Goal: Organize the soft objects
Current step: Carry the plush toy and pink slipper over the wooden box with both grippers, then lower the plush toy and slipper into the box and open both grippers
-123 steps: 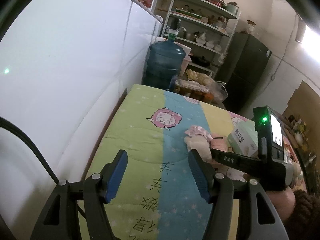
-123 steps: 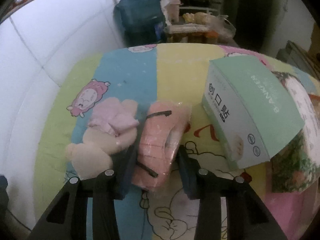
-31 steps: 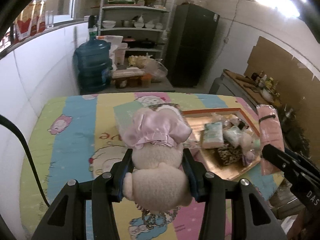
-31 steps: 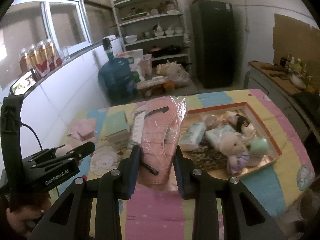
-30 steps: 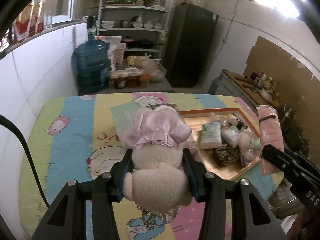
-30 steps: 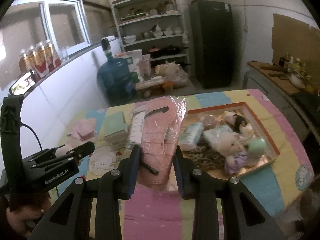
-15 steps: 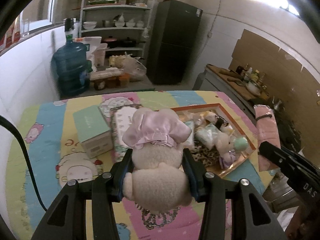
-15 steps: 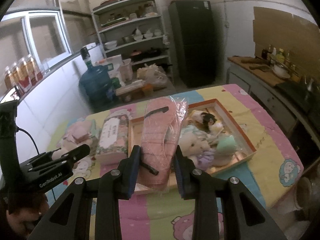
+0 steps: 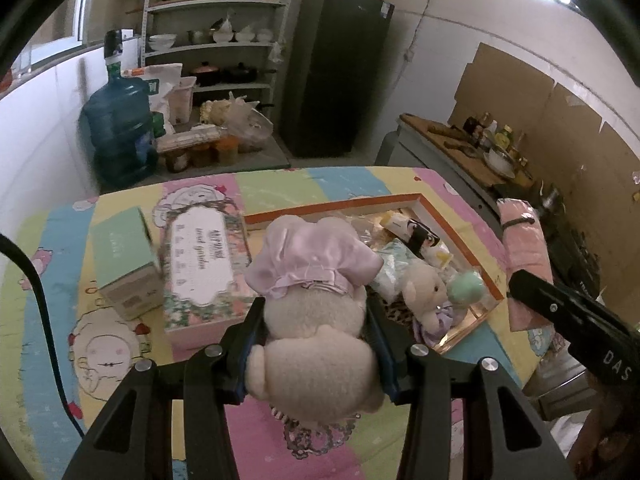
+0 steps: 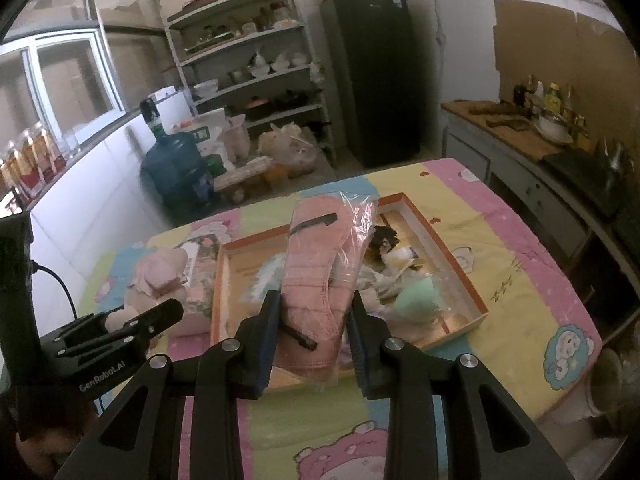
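The left gripper [image 9: 316, 340] was clamped on the plush bear [image 9: 316, 320]; the right gripper [image 10: 312, 332] pinched the wrapped pink pack [image 10: 324, 276], its length pointing ahead. The orange-rimmed tray [image 10: 436, 236] lay ahead and below, nearer the right one.

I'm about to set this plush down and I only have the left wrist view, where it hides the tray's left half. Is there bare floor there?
Observer: Yes. In the right wrist view the tray shows mostly bare floor at its left end, likely room for the plush. The green ball and other toys lie toward its right end.
Operator: How is the other packet held?
Observer: The right gripper has its jaws closed on the pink packet's lower half, and the packet stands upright.
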`<state>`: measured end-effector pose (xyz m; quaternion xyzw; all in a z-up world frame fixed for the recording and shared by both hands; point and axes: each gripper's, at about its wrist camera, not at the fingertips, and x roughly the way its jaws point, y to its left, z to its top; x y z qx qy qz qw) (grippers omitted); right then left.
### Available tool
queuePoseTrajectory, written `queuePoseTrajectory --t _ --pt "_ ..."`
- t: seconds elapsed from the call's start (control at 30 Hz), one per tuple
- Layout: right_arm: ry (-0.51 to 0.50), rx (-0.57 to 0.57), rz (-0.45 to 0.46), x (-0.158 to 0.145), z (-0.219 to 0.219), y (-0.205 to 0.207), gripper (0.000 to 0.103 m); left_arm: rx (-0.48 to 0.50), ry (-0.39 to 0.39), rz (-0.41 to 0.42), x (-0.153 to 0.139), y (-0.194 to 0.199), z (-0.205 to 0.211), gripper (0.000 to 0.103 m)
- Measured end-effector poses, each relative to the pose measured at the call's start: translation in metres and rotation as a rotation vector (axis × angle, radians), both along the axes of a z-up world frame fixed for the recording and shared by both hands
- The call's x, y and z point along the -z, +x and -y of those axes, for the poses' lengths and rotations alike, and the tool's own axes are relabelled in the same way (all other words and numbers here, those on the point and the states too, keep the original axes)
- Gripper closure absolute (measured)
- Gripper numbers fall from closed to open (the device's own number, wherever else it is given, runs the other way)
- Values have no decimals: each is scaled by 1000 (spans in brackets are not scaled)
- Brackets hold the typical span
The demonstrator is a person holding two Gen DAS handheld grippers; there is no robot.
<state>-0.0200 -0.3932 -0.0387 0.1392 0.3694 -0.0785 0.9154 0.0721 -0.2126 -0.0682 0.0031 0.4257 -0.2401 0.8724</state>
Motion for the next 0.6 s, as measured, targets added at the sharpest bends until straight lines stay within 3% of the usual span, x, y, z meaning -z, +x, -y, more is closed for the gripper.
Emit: queuePoseTrajectory --t 0.6 --pt "47 -39 -61 26 57 33 70 -9 28 -60 24 16 53 55"
